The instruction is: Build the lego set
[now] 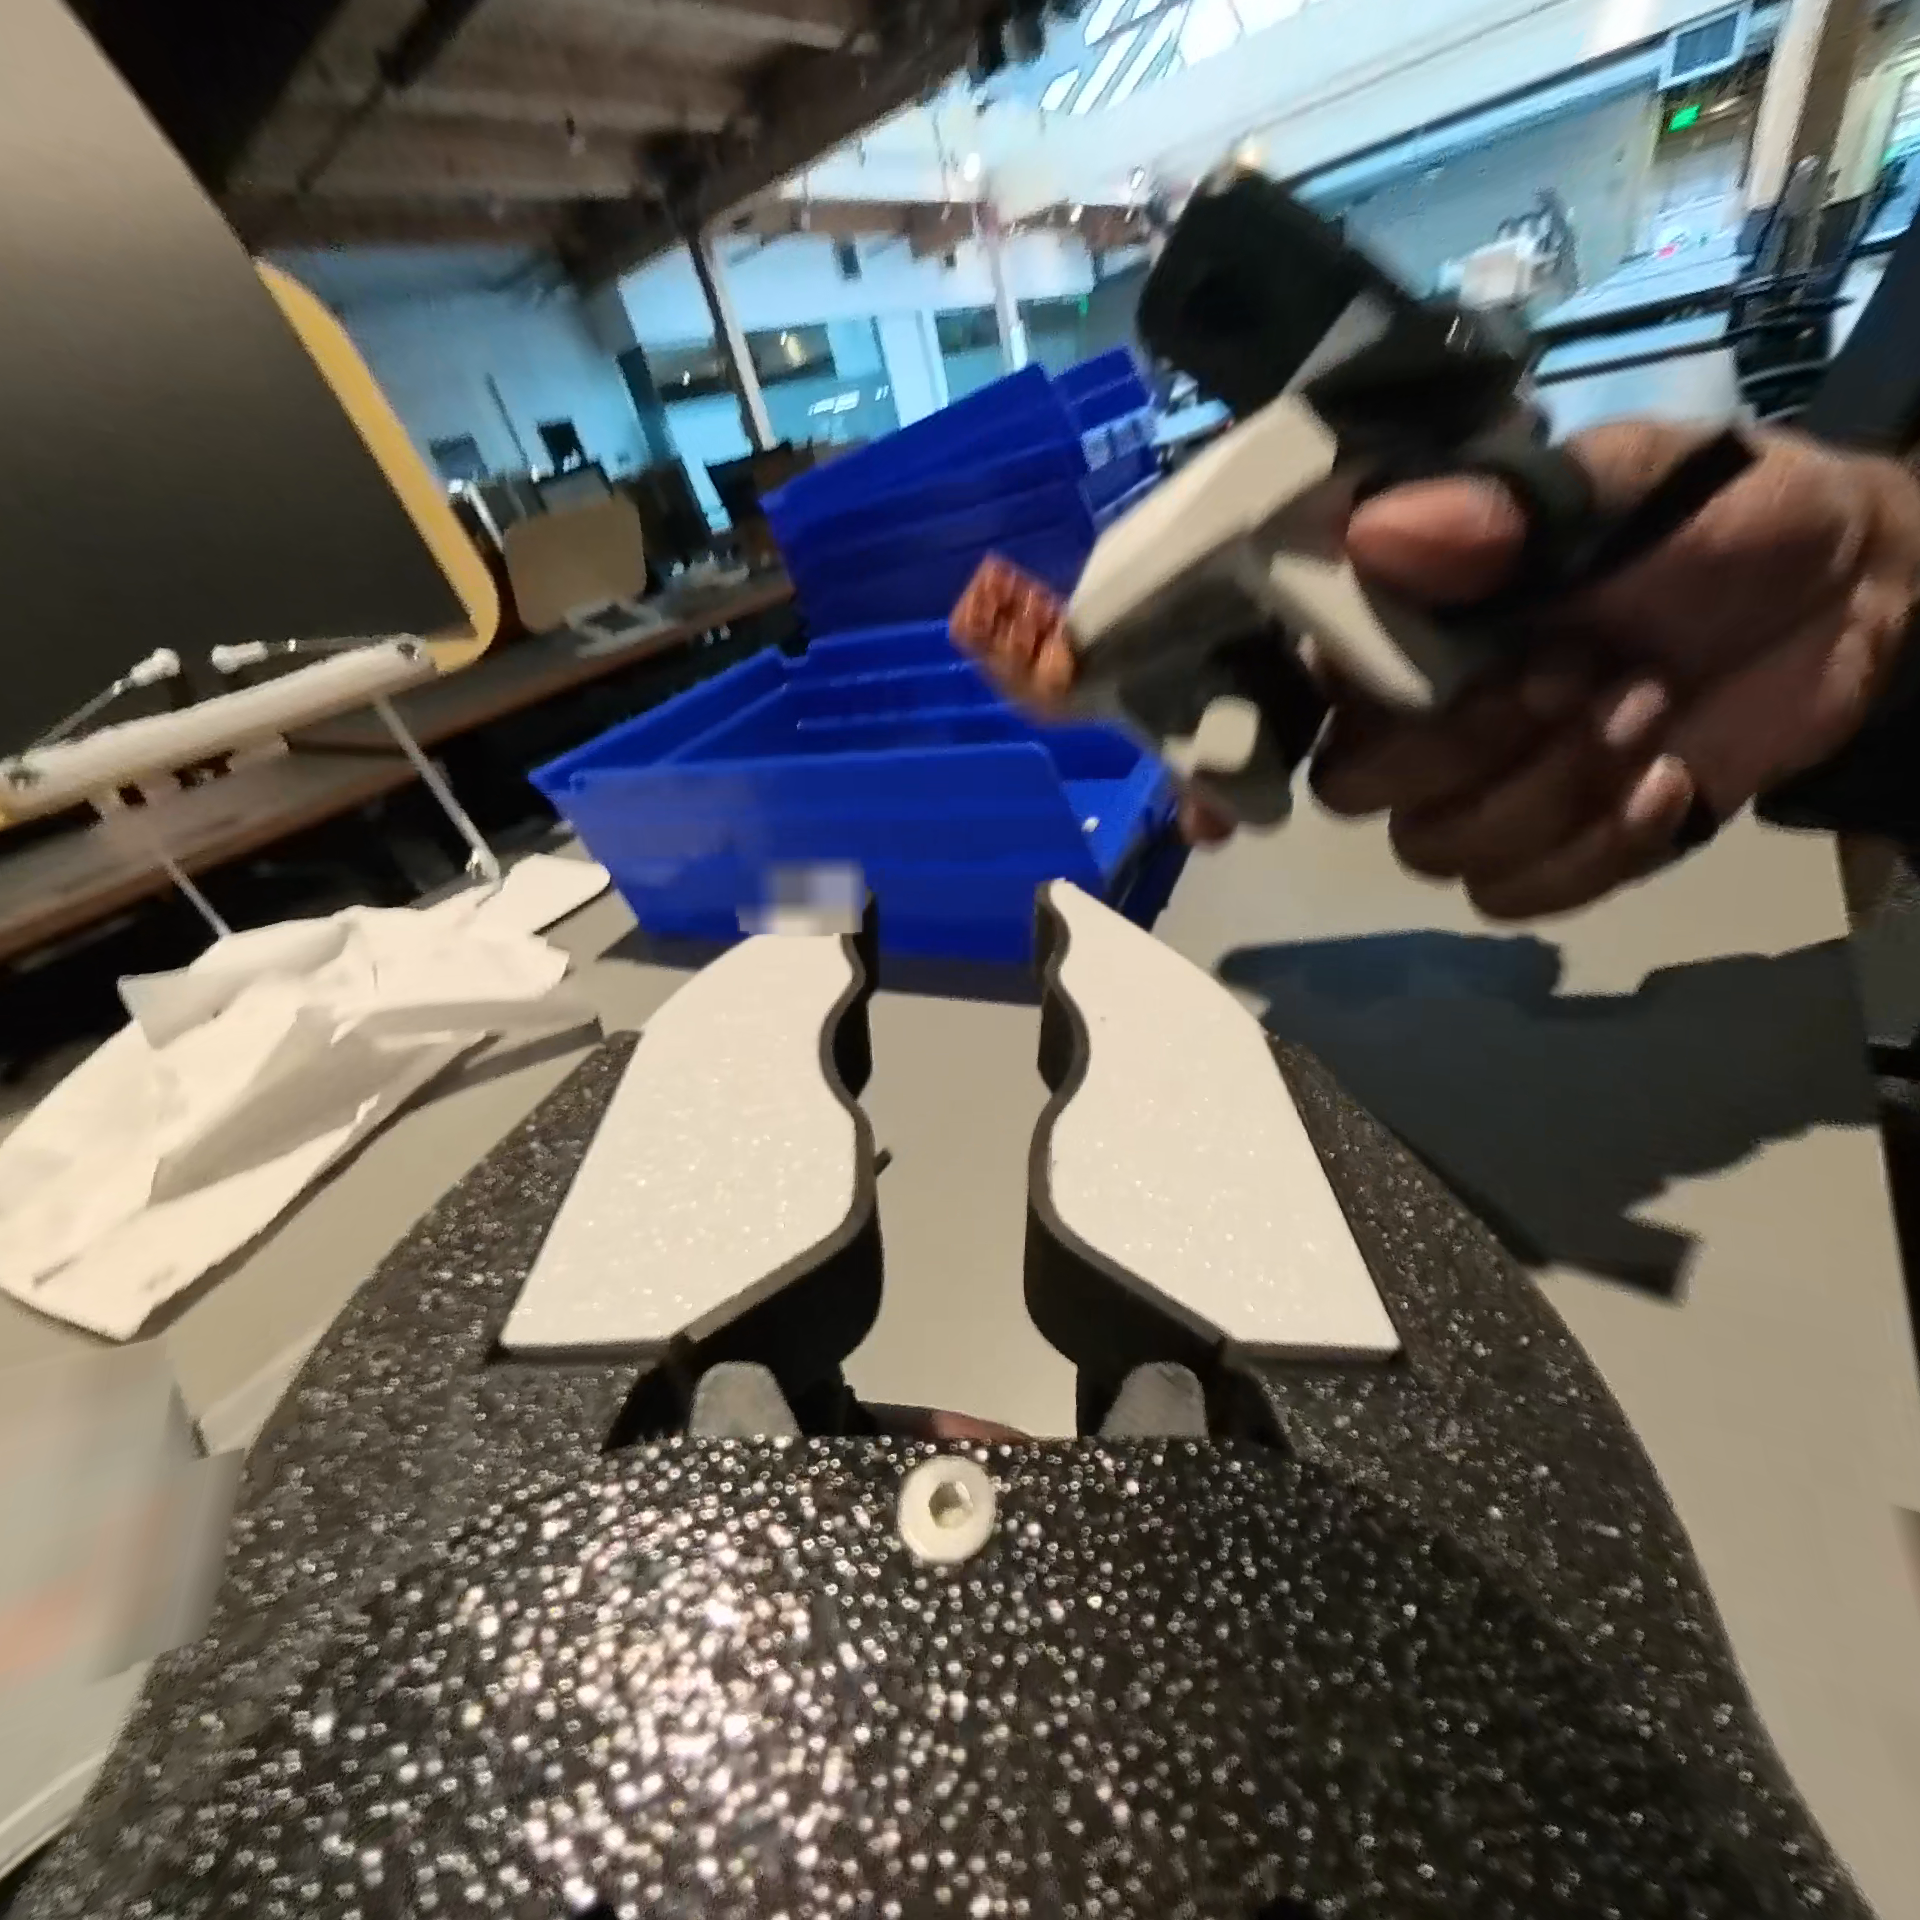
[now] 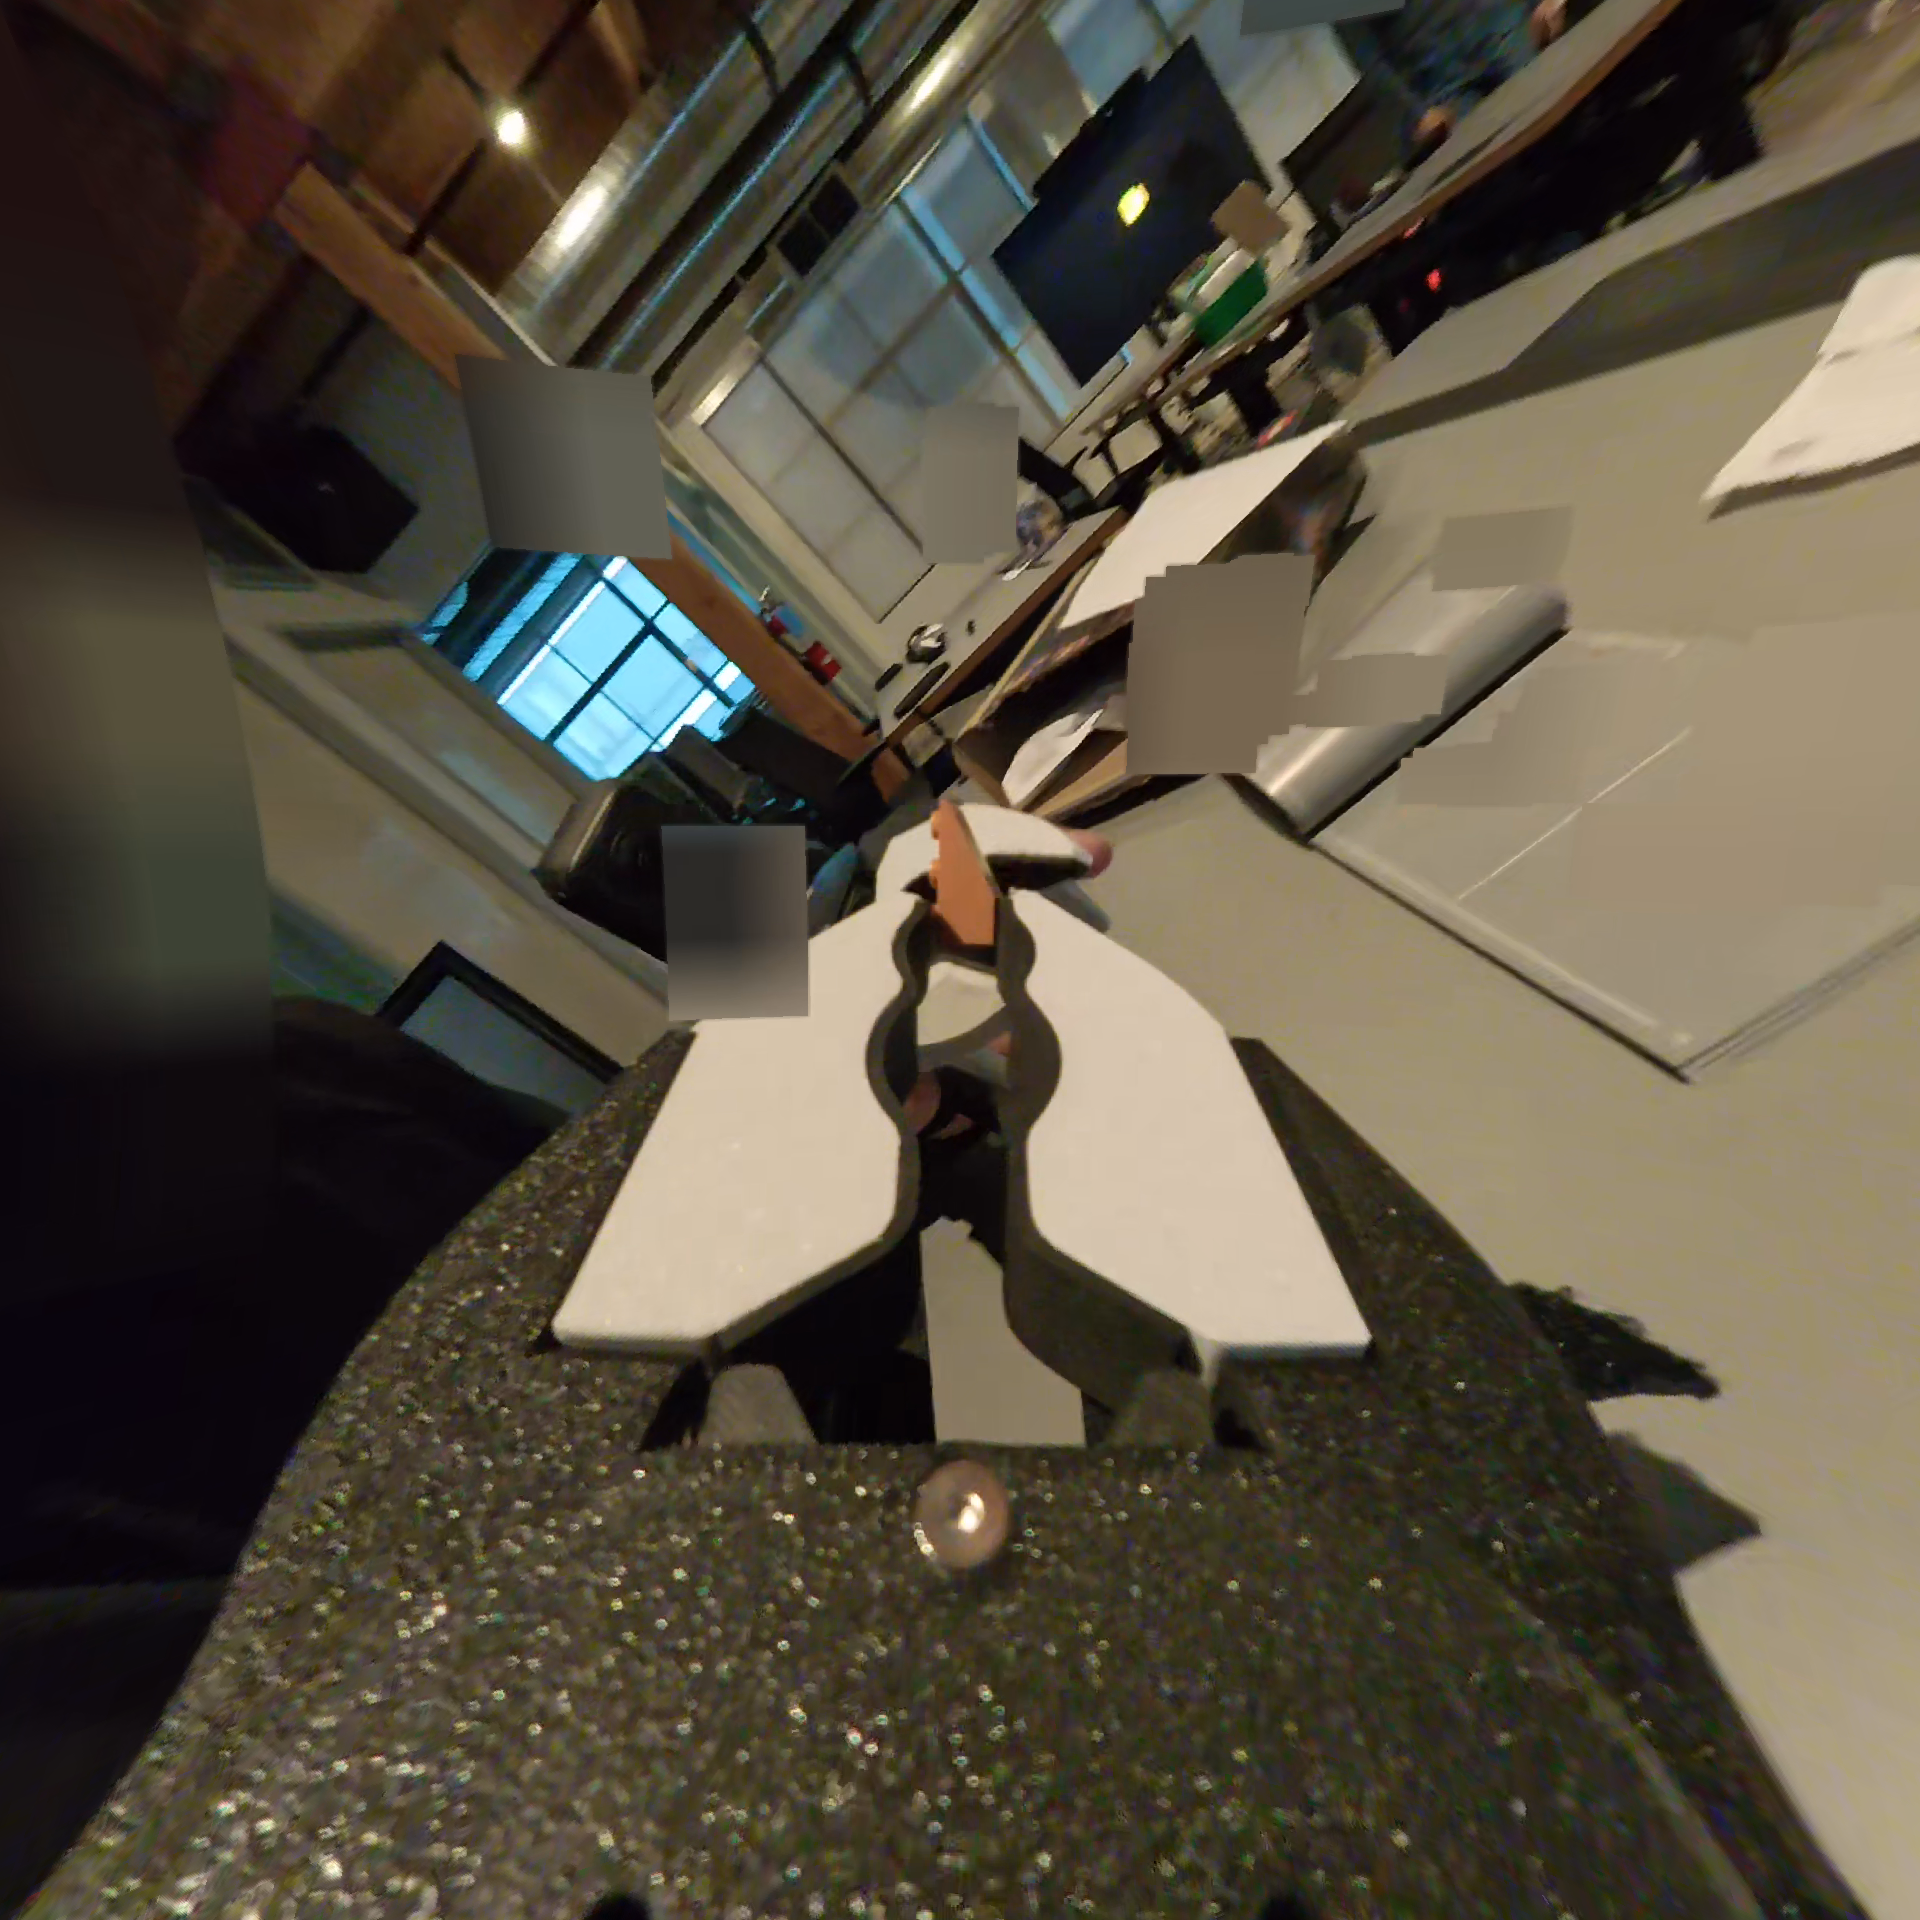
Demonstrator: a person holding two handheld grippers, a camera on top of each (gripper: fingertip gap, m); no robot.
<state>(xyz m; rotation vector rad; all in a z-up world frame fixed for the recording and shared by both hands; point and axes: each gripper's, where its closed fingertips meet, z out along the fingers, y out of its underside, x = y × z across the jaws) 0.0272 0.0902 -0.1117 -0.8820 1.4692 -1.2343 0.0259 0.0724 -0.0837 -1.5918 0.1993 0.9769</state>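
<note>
Tongs on the left (image 1: 956, 966) stand parted with nothing between them, low in the centre of the left wrist view, above the grey bench (image 1: 1351, 1143). At the upper right, a hand (image 1: 1621, 665) holds the right tongs (image 1: 1060, 634), pinched on an orange lego brick (image 1: 1013, 634), blurred. Blue bins (image 1: 831, 821) sit behind, crumpled white paper (image 1: 260, 1091) at the left. In the right wrist view the brick shows at centre, clamped at the tips.
</note>
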